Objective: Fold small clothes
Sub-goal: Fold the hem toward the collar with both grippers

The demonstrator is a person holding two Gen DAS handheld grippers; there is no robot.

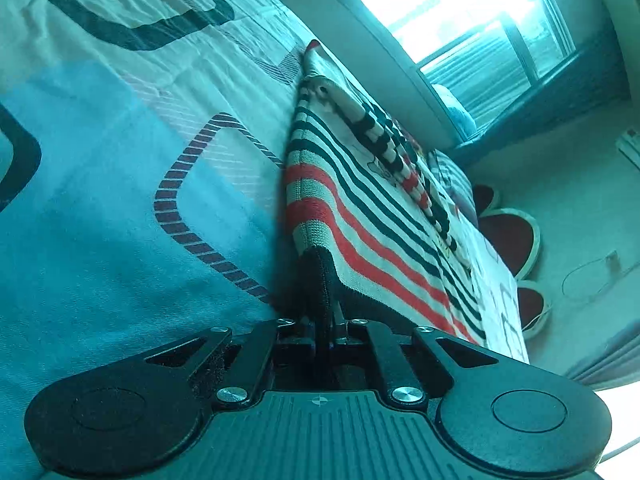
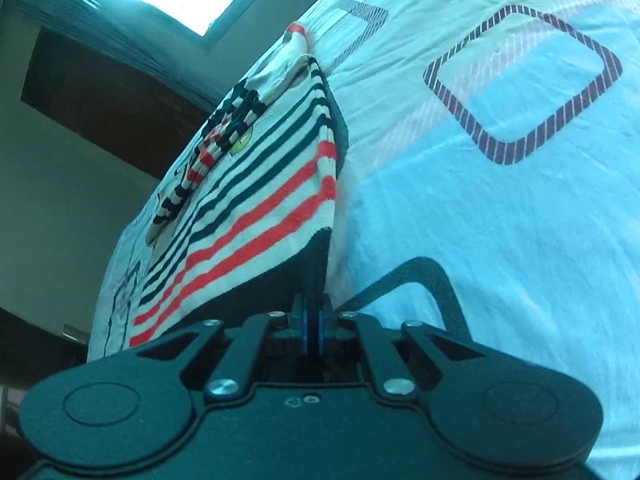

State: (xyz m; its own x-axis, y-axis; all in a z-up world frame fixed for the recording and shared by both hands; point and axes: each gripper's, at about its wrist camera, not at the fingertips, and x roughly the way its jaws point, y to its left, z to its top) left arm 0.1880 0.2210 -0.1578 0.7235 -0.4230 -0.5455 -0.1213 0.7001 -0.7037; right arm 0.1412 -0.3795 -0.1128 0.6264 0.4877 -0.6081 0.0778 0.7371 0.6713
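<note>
A small knitted sweater [image 1: 360,216] with cream, dark and red stripes and a dark hem lies on a patterned bed sheet [image 1: 100,184]. My left gripper [image 1: 326,316] is shut on the dark hem at one corner and holds it raised off the sheet. In the right wrist view the same sweater [image 2: 256,200] shows, and my right gripper [image 2: 312,316] is shut on the dark hem at the other corner. A striped sleeve [image 1: 384,140] lies folded across the sweater's front. The fingertips are hidden by the cloth.
The sheet [image 2: 500,220] has light blue blocks and dark striped squares. A window [image 1: 460,12] is beyond the bed. Red slippers [image 1: 508,236] lie on the floor beside the bed's edge. A dark panel [image 2: 100,88] is on the wall.
</note>
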